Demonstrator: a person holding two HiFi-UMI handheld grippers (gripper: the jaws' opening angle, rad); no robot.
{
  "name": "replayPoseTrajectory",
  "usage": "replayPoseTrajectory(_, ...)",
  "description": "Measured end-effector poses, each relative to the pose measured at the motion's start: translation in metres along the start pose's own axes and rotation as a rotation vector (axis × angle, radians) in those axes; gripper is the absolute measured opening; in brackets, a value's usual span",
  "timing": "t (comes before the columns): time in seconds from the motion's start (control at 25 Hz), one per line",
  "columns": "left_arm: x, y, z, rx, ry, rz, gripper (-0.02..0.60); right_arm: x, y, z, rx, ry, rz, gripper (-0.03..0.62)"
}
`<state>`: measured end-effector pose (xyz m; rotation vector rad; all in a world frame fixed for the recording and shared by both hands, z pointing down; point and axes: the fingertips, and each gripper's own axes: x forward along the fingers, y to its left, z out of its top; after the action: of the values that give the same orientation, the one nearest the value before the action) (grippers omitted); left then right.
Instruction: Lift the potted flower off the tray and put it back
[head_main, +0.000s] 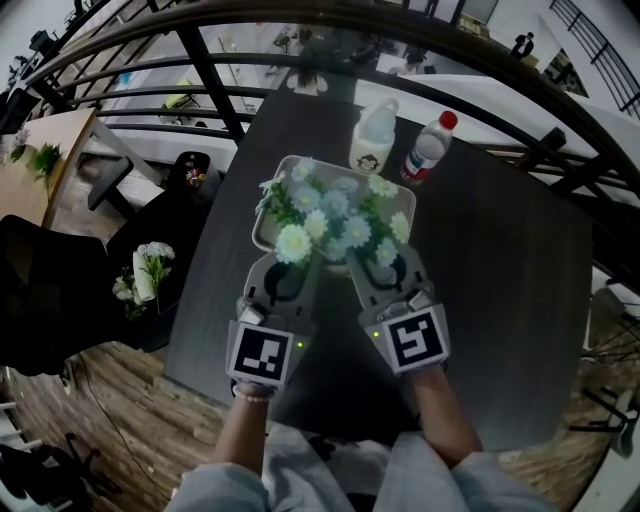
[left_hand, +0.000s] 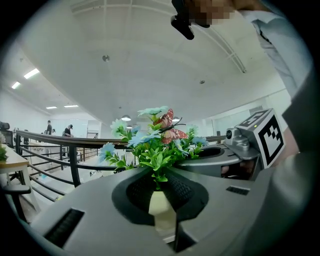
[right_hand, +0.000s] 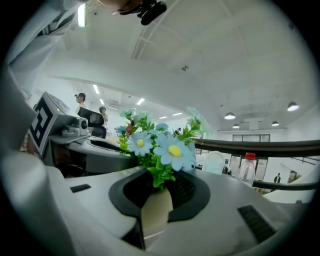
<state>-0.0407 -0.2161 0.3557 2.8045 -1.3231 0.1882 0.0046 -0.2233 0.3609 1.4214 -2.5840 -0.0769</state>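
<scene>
Two bottles (head_main: 430, 148) stand behind tray (head_main: 260, 238) and potted flower (head_main: 335, 215).

We note matt grey moulded plastic on the left gripper (left_hand: 161, 197) and right gripper (right_hand: 156, 197), with textured black pads (left_hand: 184, 189). The potted flower (head_main: 335, 215) has matt artificial petals, cloth or plastic, and a smooth pot (right_hand: 156, 214). The tray (head_main: 263, 238) looks like smooth pale plastic; the table (head_main: 500, 300) is matt, dark woodgrain.
</scene>
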Motion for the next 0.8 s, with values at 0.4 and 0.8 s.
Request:
replayPoseTrajectory(0.4,-0.018,-0.023,0.040,0.036,-0.046,-0.028,0.037,-0.034,0.000,0.037,-0.002,-0.042,-0.057,0.071)
replayPoseTrajectory(0.8,-0.032,-0.036,0.075,0.050,-0.123,-0.056,0.037,-0.057,0.000,0.071,-0.020,-0.077,-0.113,0.071)
